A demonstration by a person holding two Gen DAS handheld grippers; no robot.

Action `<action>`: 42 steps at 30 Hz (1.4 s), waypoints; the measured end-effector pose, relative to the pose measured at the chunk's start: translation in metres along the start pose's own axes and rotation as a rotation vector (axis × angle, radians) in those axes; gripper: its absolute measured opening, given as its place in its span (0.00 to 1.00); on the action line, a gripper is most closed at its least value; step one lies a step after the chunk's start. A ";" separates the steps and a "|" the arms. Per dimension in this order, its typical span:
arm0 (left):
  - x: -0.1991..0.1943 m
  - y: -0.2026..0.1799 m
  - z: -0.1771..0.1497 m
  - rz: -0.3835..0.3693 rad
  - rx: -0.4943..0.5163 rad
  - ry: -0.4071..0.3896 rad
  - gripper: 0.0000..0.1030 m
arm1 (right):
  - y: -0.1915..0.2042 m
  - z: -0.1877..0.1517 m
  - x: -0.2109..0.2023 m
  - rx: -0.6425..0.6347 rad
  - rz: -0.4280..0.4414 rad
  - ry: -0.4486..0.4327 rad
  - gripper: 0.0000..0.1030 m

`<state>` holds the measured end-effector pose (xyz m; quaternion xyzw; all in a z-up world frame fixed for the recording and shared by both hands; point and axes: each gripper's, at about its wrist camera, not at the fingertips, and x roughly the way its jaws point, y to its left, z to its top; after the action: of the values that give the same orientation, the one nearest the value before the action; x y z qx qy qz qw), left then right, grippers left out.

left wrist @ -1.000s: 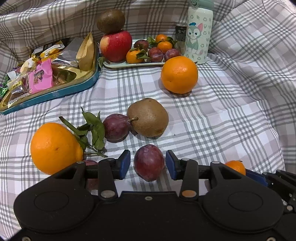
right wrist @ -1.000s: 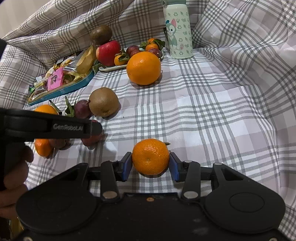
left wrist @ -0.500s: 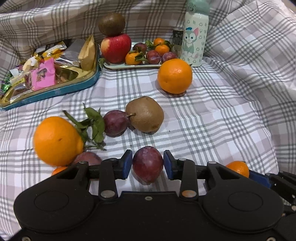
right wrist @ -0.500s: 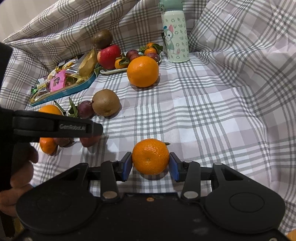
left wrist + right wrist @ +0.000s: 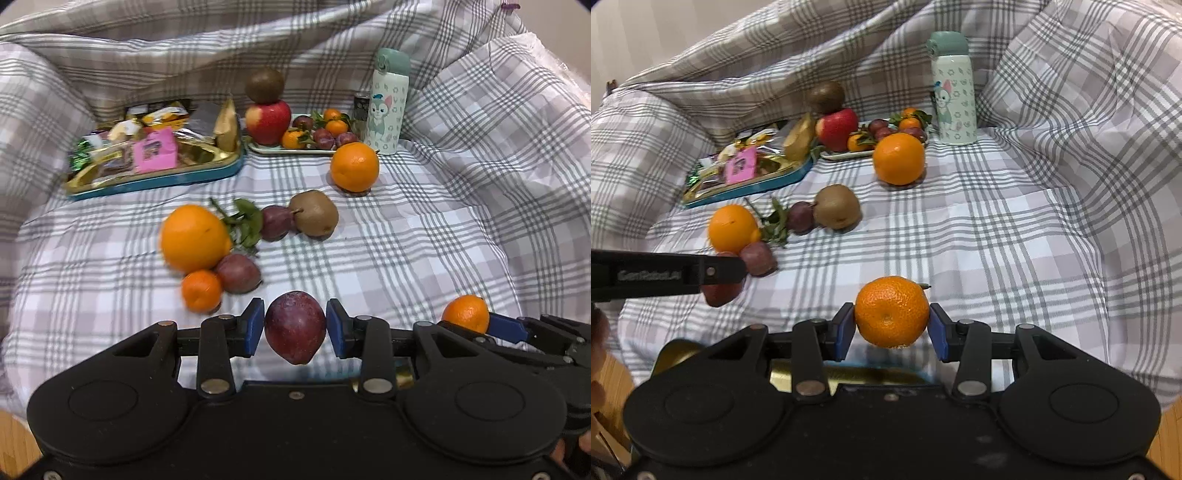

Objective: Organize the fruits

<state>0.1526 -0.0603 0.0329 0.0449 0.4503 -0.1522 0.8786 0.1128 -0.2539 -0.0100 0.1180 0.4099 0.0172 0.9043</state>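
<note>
Both fruits have risen off the checked grey cloth [image 5: 424, 240]: your left tool [image 5: 295, 328] clamps the dark purple plum [image 5: 295, 326], your right tool [image 5: 892, 328] clamps the small orange mandarin [image 5: 891, 311] between its blue pads.

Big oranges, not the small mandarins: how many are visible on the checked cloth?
2. One big orange lies at the left beside the leafy twig. The other orange lies farther back, before the fruit tray. More may be hidden.
</note>
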 end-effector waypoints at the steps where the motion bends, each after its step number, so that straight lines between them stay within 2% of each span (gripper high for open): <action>1: -0.006 0.002 -0.005 0.009 0.000 -0.002 0.44 | 0.001 -0.003 -0.004 -0.003 0.007 0.000 0.44; 9: -0.042 0.015 -0.045 0.045 -0.045 -0.005 0.44 | 0.018 -0.031 -0.035 -0.047 0.064 0.013 0.44; 24: -0.051 0.026 -0.122 0.094 -0.117 0.090 0.44 | 0.051 -0.094 -0.054 -0.130 0.169 0.134 0.44; 31: -0.051 0.018 -0.139 0.084 -0.122 0.119 0.44 | 0.053 -0.114 -0.056 -0.138 0.193 0.189 0.44; 42: -0.048 0.007 -0.153 0.070 -0.108 0.157 0.44 | 0.049 -0.129 -0.061 -0.176 0.169 0.221 0.44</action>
<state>0.0096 -0.0095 -0.0197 0.0250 0.5236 -0.0928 0.8465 -0.0205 -0.1883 -0.0357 0.0699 0.4922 0.1418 0.8560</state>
